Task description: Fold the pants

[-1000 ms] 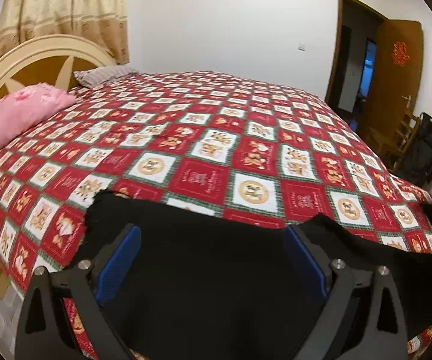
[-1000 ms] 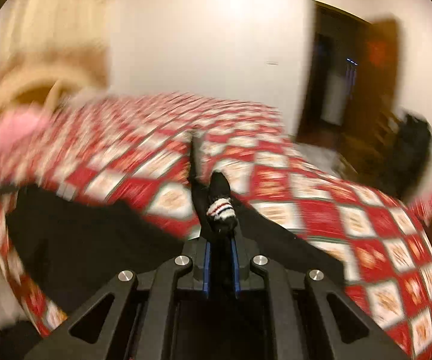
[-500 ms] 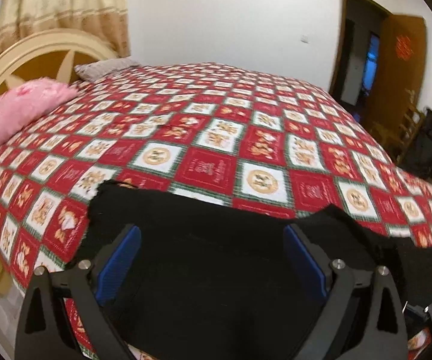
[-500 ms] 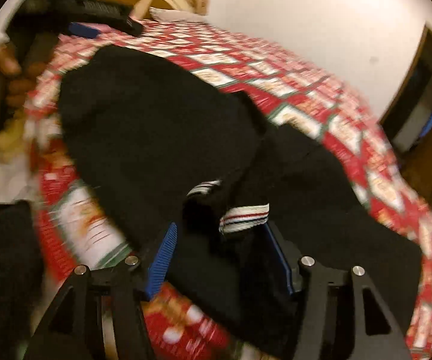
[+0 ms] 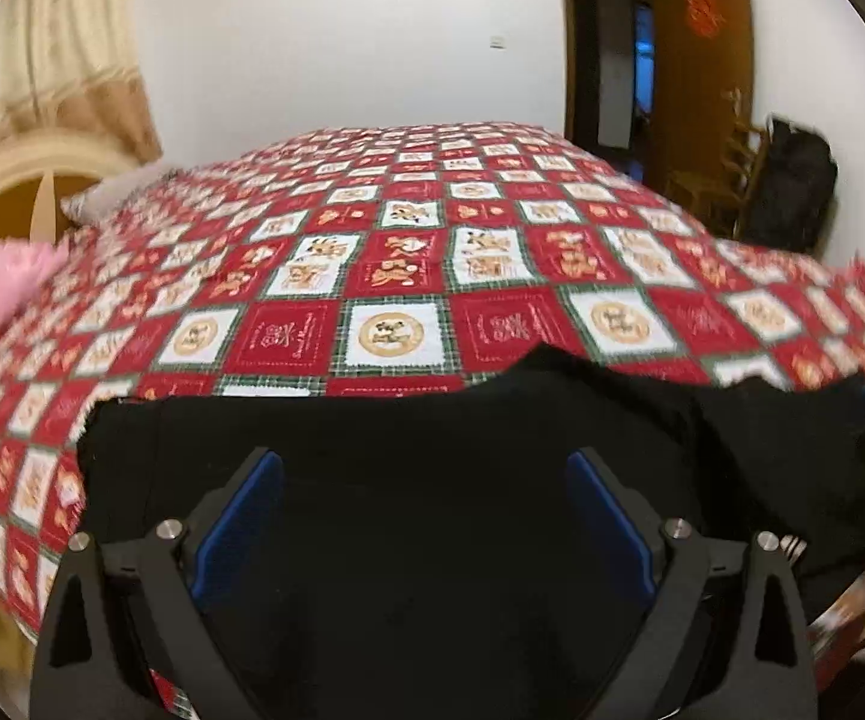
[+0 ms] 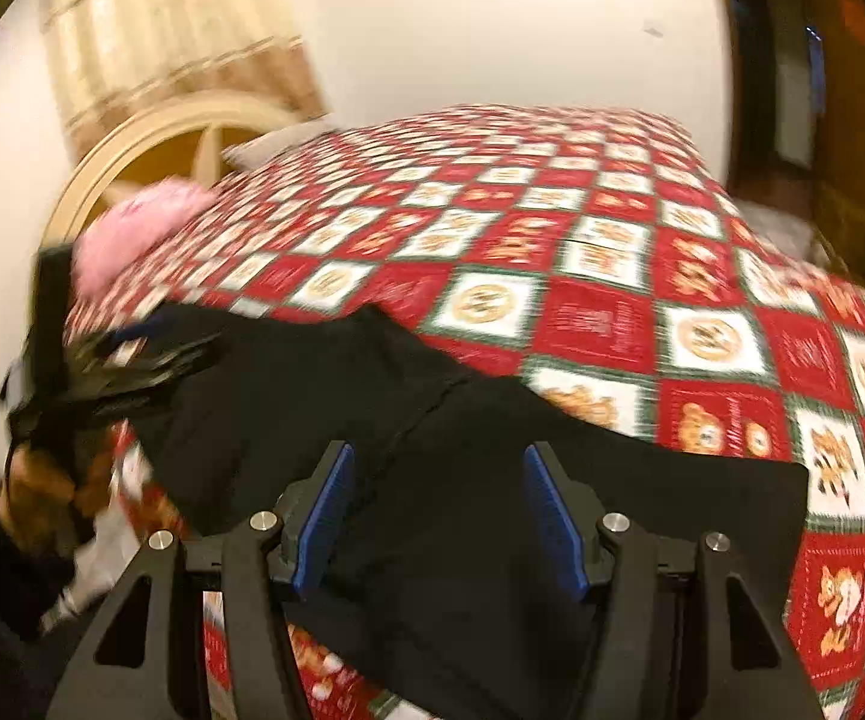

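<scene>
Showing the pants (image 5: pixel 432 480) spread flat across the near edge of the bed (image 5: pixel 396 276), with both tools poised above the cloth. The black pants lay with their long axis running side to side along the bed edge, across the line of both sets of fingers rather than along it.

Left view: the left gripper (image 5: pixel 423 516) stood with its fingers (image 5: pixel 234 522) wide apart and nothing between them; the cloth lay directly under and ahead of them, its squared end reaching to the left of the fingers and the rest of the length trailing off to the right. A raised fold or hump (image 5: pixel 546 360) marked the far edge.

Right view: the right gripper (image 6: pixel 438 510) likewise held its fingers (image 6: pixel 552 522) wide and empty over the pants (image 6: pixel 492 480). A seam (image 6: pixel 408 426) ran obliquely away from between the fingers; a squared end (image 6: pixel 780 480) lay just to the right, well within that tool's reach. The left tool appeared blurred at the far left edge, over the opposite end.

Judgement: each gripper sat nearest its own end of the garment, so a lengthwise fold would call for one end to be carried sideways across to the other. Which end was waist and which was cuffs could not be told.
</scene>
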Demonstrator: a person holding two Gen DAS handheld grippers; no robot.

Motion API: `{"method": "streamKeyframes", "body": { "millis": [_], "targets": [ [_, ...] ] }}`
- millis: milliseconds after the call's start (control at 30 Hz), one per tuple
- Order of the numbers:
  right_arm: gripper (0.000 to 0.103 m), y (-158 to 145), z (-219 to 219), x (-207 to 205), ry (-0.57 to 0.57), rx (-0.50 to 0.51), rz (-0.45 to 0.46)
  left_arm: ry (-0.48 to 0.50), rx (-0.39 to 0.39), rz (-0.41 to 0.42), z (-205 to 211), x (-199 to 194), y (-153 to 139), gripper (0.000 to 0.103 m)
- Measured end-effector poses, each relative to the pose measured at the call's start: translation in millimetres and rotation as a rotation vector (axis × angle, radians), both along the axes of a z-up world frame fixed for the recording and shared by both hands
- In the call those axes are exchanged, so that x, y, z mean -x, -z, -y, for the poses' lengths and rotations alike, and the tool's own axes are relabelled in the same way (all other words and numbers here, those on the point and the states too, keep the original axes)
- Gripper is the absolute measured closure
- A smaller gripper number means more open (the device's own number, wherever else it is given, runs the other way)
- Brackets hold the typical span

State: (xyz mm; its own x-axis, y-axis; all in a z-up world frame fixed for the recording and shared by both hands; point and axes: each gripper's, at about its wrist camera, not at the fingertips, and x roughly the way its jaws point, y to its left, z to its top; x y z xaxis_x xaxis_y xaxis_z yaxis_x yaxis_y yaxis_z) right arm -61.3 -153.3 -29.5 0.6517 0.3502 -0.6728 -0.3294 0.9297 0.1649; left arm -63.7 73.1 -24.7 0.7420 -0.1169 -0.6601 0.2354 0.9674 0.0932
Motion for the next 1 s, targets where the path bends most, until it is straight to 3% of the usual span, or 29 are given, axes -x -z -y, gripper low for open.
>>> {"method": "streamKeyframes", "body": {
  "millis": [67,167,233,300,367,400,433,467,533,600,633,733,800,900,1000],
  "targets": [
    [0.042,8.0,-29.4,10.2,-0.085,0.073,0.024,0.003,-0.027,-0.009,4.7,-0.8,5.2,0.005],
    [0.043,23.3,-75.2,14.0,-0.165,0.229,0.061,-0.005,0.002,-0.042,2.9,-3.5,7.1,0.005],
    [0.043,42.1,-104.4,13.1,-0.204,0.41,0.079,-0.008,0.021,-0.035,-2.4,-0.9,2.2,0.005],
    [0.043,62.1,-115.9,11.8,-0.245,0.547,0.065,-0.018,0.018,-0.017,-6.7,0.9,-1.6,0.005],
    [0.043,71.2,-117.3,11.0,-0.251,0.596,0.073,-0.028,0.021,-0.011,-11.9,1.0,-2.9,0.005],
    [0.06,69.6,-114.2,9.2,-0.24,0.566,0.08,-0.036,0.026,-0.014,-15.0,0.4,-2.6,0.005],
    [0.084,66.2,-107.0,3.1,-0.196,0.522,0.063,-0.043,0.033,-0.018,-17.9,-0.9,-1.6,0.005],
    [0.084,61.7,-96.6,-1.9,-0.15,0.466,0.051,-0.048,0.038,-0.025,-20.2,-2.7,-0.7,0.005],
    [0.085,40.5,-54.1,-7.2,-0.029,0.181,0.033,-0.062,0.047,-0.031,-26.1,-5.6,-0.8,0.005],
    [0.085,20.1,-17.3,2.1,0.039,-0.056,0.075,-0.075,0.071,-0.023,-33.9,-6.1,-3.1,0.005],
    [0.085,14.0,-8.4,7.6,0.044,-0.117,0.092,-0.084,0.083,-0.025,-37.5,-7.1,-3.8,0.005],
    [0.076,21.9,-17.1,12.5,-0.06,-0.218,0.016,-0.115,0.128,-0.042,-48.0,-10.9,-4.6,0.005],
    [0.058,48.2,-40.0,10.6,-0.137,-0.159,-0.12,-0.127,0.142,-0.043,-52.2,-10.1,-5.0,0.005],
    [0.058,63.1,-50.7,19.2,-0.183,-0.088,-0.166,-0.112,0.141,-0.047,-52.9,-10.6,-4.5,0.005],
    [0.058,45.2,-36.3,19.0,-0.205,-0.147,-0.182,-0.11,0.116,-0.045,-49.9,-15.7,-5.7,0.005]
  ]
}}
